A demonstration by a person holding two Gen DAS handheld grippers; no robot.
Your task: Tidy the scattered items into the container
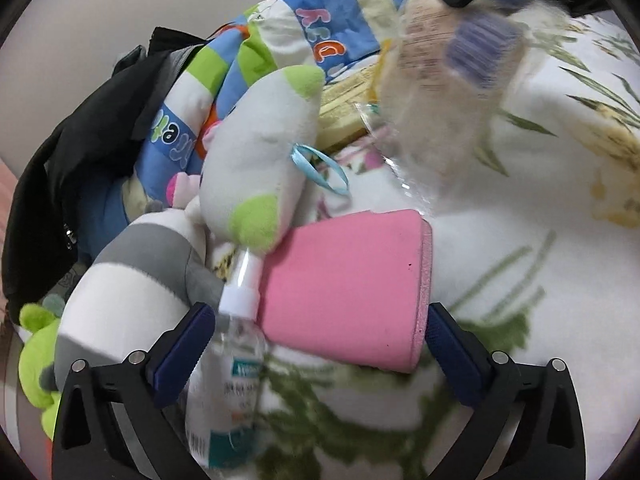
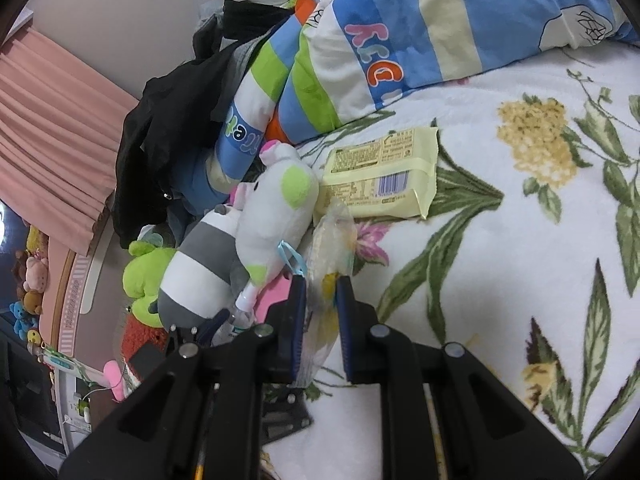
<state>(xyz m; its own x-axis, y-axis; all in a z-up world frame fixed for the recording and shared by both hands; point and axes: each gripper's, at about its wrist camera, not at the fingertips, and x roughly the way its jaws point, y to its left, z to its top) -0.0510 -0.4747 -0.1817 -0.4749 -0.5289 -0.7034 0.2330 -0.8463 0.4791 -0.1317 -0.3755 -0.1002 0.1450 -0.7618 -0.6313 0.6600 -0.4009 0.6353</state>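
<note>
L tongs [image 1: 316, 356] are standing wide open over the bed [image 1: 500, 280], w/ a clear spray bottle [image 1: 236, 344] and a pink container [image 1: 344, 284] lying between the jaws; pads aren't pressing on either. R tongs [image 2: 322, 320] are pinching a crinkly clear packet [image 2: 330, 240], nearly closed on it, lifted off the floral blanket [image 2: 500, 280]. White plush w/ green spots [image 2: 276, 208] is resting beside a grey-striped plush [image 2: 200, 276]; yellow packet [image 2: 380, 176] is lying near the striped pillow [image 2: 400, 32].
</note>
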